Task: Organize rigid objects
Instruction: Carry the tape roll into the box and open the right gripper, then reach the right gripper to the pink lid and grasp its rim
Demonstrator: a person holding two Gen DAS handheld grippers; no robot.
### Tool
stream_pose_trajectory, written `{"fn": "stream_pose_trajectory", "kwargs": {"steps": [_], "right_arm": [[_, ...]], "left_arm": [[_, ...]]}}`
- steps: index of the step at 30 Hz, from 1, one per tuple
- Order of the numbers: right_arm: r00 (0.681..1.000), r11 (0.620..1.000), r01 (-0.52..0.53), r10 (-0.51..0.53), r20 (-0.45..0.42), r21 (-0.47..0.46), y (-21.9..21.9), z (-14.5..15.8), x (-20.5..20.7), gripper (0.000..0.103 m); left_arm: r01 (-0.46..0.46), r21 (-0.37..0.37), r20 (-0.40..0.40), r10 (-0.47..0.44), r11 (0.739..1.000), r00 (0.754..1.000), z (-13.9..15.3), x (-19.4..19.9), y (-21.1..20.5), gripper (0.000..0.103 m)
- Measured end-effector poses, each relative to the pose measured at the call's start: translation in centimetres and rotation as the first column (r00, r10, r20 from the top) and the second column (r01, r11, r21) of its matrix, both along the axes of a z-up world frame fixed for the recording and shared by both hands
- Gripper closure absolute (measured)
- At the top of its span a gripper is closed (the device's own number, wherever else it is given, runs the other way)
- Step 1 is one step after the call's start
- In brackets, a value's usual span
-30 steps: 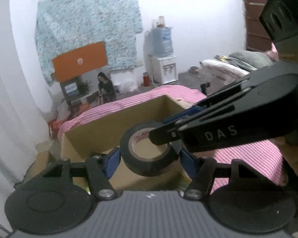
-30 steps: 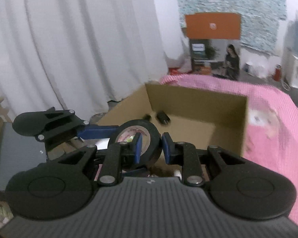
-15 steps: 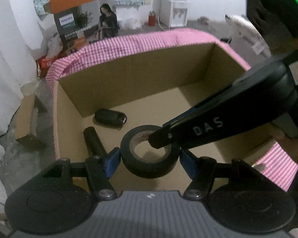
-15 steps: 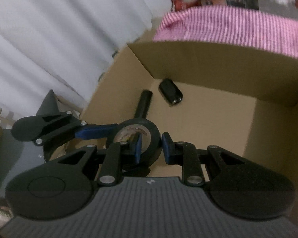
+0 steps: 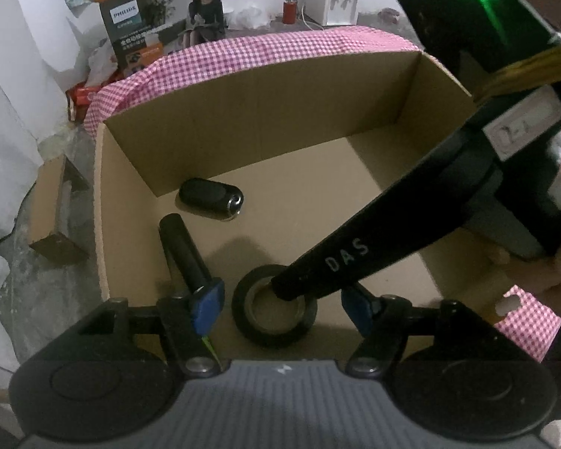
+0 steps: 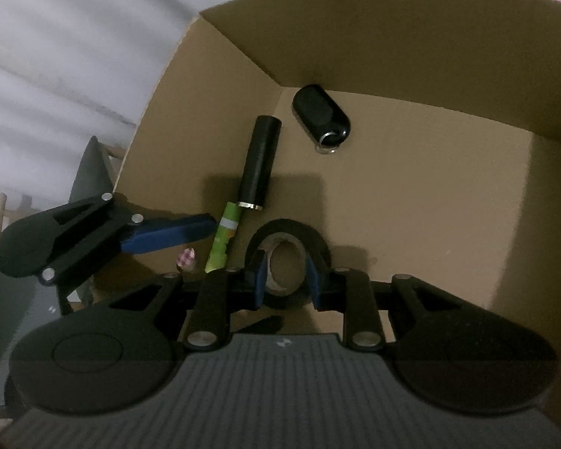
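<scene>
A black roll of tape (image 5: 275,308) lies flat on the floor of an open cardboard box (image 5: 265,112). My left gripper (image 5: 280,305) is open, its blue pads wide on either side of the roll and apart from it. My right gripper (image 6: 287,277) reaches in from the right; its fingers are spread and appear to straddle the near wall of the tape roll (image 6: 291,230), one pad inside the hole. In the left wrist view its finger (image 5: 333,262) ends in the roll's hole.
Inside the box lie a black key fob (image 5: 210,195), a black cylinder (image 5: 181,252) and a green tube (image 6: 224,241). The box rests on a pink checked cloth (image 5: 243,50). A small cardboard piece (image 5: 56,217) lies on the floor at left.
Both grippers carried the tape roll down into the box. The roll now lies on the box floor. My left gripper's pads have opened away from it, and the right fingers have spread.
</scene>
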State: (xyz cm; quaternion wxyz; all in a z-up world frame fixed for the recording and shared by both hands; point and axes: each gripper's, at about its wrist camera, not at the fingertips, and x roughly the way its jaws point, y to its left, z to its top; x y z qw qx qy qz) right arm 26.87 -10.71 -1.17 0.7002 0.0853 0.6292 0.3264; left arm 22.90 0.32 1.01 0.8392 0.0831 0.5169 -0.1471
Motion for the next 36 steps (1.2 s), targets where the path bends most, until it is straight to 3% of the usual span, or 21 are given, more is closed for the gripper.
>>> {"fn": "stream_pose_trajectory", "kwargs": {"steps": [5,11,17,19,21,25,28,32,36], "right_arm": [[1.000,0.998,0.024,-0.025,0.014,0.052,-1.2,1.3,-0.4,0.079],[0.990,0.986,0.077,-0.093,0.102,0.144,-4.3,5.3,-2.4,0.071],[0.955,0.958,0.111,-0.176,0.238,0.265,-9.3,10.5,-8.1,0.063],[0.936,0.950,0.105,-0.195,0.295,0.293,-10.9,11.8,-11.0,0.062],[0.919,0.945,0.110,-0.215,0.330,0.308,-12.2,12.2,-13.8,0.061],[0.906,0.946,0.123,-0.231,0.355,0.300,-13.1,10.6,-18.6,0.059],[0.911,0.957,0.132,-0.220,0.350,0.258,-12.4,8.0,-21.2,0.059],[0.919,0.974,0.152,-0.202,0.340,0.168,-11.0,3.8,-23.3,0.059],[0.929,0.981,0.155,-0.185,0.322,0.117,-9.6,1.0,-23.4,0.059]], "left_arm": [[-0.009,-0.012,0.047,0.009,1.000,0.999,1.6,-1.2,0.1,0.028],[-0.030,-0.030,0.174,0.035,0.999,0.984,5.0,-4.5,0.4,0.026],[-0.039,-0.073,0.310,0.060,0.997,0.949,8.6,-10.2,0.8,0.021],[-0.025,-0.103,0.339,0.058,0.994,0.939,9.1,-12.5,0.9,0.014],[-0.012,-0.133,0.346,0.058,0.991,0.937,9.0,-14.4,0.9,0.014],[-0.001,-0.185,0.318,0.061,0.983,0.946,7.4,-17.4,0.5,0.013],[0.015,-0.171,0.280,0.034,0.985,0.959,4.9,-18.8,-0.6,0.013],[0.042,-0.112,0.212,-0.018,0.993,0.977,0.9,-19.4,-2.7,0.013],[0.068,0.016,0.190,-0.070,0.998,0.979,-2.4,-19.4,-4.7,0.013]]}}
